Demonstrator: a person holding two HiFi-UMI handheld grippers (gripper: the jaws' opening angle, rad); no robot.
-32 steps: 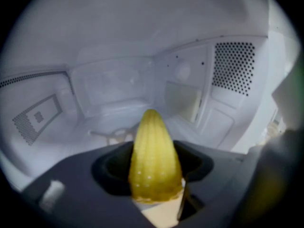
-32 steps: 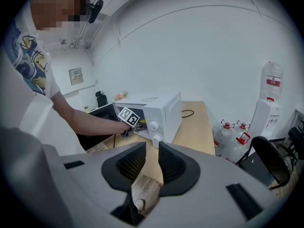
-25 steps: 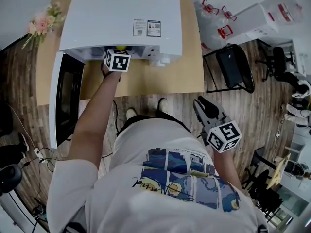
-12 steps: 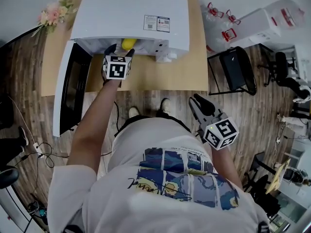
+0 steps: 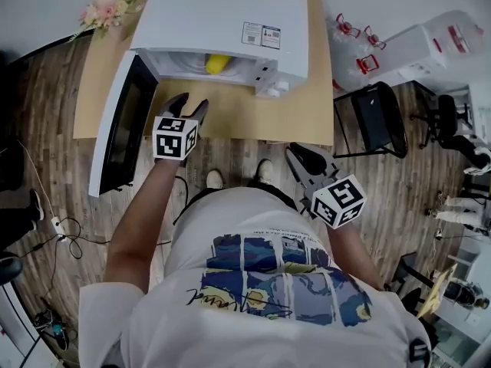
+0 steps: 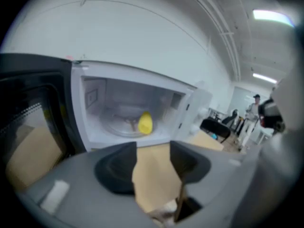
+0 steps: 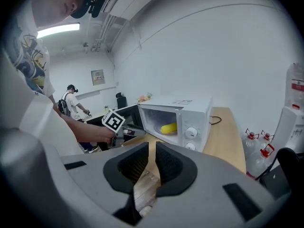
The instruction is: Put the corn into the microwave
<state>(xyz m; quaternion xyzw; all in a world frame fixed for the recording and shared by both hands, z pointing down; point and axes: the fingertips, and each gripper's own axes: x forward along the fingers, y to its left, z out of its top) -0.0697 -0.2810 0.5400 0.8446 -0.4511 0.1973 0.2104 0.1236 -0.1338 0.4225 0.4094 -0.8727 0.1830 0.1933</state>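
Head view: the short yellow cob of corn (image 5: 217, 64) is seen lying inside the boxy white microwave oven (image 5: 230, 18), and in the left gripper view it rests on the round glass turntable (image 6: 118, 122). The placing is therefore judged done, and the step in hand is judged to be shutting the black-windowed door (image 5: 123, 133), which is swung wide to the left. The left gripper (image 5: 190, 103) is held just in front of the open cavity, above the pale wooden worktop (image 5: 299, 117); its fingers (image 6: 116, 167) are spread and closing, with nothing between them. The right gripper (image 5: 305, 158) is held low by the body, well apart from the oven, its fingers (image 7: 130, 167) a narrow gap apart and on nothing. The door is best pushed near its free edge with the left fingers brought together, in one steady sweep until it latches. A hard shove should be avoided, since the oven could be slid on the worktop and the cob set rolling.
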